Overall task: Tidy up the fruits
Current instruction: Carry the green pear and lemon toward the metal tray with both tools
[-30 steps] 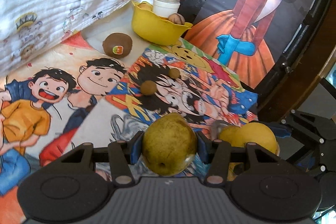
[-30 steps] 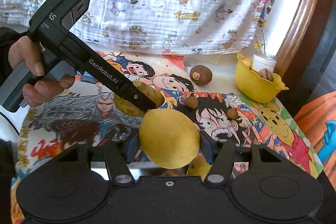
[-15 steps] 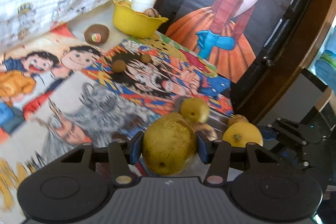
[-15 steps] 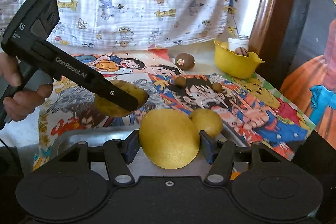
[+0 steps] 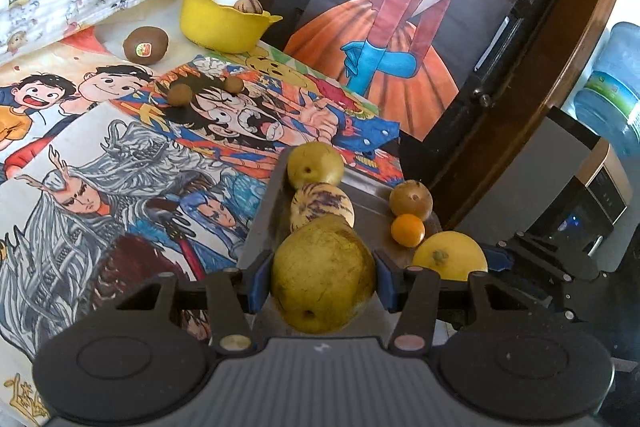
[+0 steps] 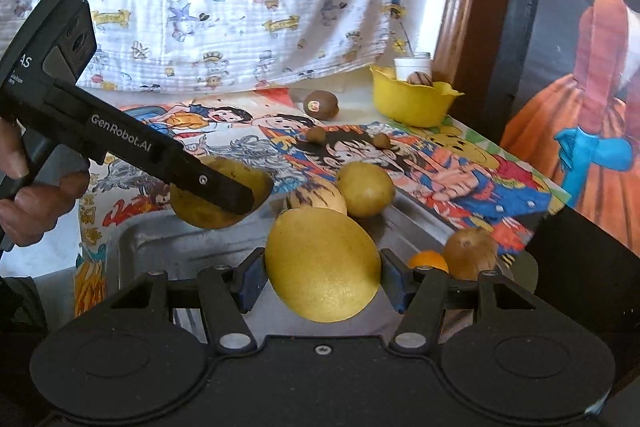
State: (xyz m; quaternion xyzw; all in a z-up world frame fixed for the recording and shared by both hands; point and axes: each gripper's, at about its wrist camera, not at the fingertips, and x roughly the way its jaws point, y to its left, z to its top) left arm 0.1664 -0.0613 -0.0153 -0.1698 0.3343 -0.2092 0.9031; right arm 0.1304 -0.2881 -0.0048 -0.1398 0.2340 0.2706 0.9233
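- Fruits ride in both your grippers: the left gripper (image 5: 323, 283) clamps a green-yellow pear (image 5: 323, 277), the right gripper (image 6: 322, 279) clamps a yellow lemon (image 6: 323, 265), both partly open around them.
- Metal tray (image 5: 260, 223) lies directly beneath and ahead of both, at lower centre of each frame, already carrying a striped melon (image 5: 322, 207) and small orange (image 5: 407, 230).
- Your left gripper hangs over the tray's bare left part; lower there.
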